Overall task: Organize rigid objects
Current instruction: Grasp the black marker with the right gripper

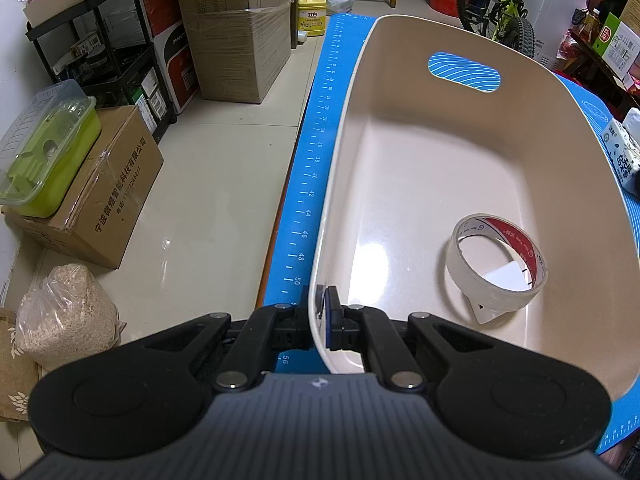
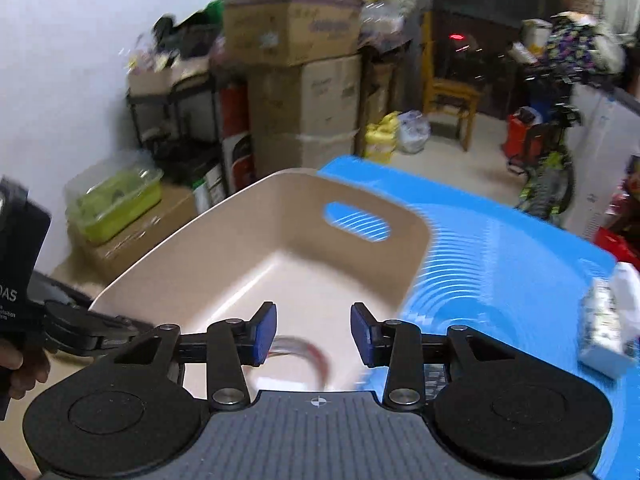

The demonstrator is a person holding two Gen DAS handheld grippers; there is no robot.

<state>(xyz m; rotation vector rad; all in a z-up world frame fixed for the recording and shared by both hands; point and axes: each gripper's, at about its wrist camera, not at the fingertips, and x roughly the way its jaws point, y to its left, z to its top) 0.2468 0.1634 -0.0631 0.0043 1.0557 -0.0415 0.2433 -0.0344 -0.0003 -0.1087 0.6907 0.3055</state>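
Here the left gripper [image 1: 321, 312] is closed tightly on the near wall of the bin [image 1: 340, 152], one finger outside and one inside. The tape [image 1: 496, 264] lies flat on the bin floor, near the right wall. The bin stands on the blue mat [image 1: 316, 152]. The right gripper [image 2: 313, 334] hovers above the bin's near end, jaws wide apart and holding nothing. A carton [image 2: 608, 320] lies on the mat at the right.

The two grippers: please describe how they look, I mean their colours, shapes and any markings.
Both look alike. The left gripper and the right gripper have matte black linkage arms with silver pivot pins, two round black discs at the sides, and a grey ribbed centre plate bearing a small crosshair mark. The finger pads are blue. No cables or sleeves are visible.
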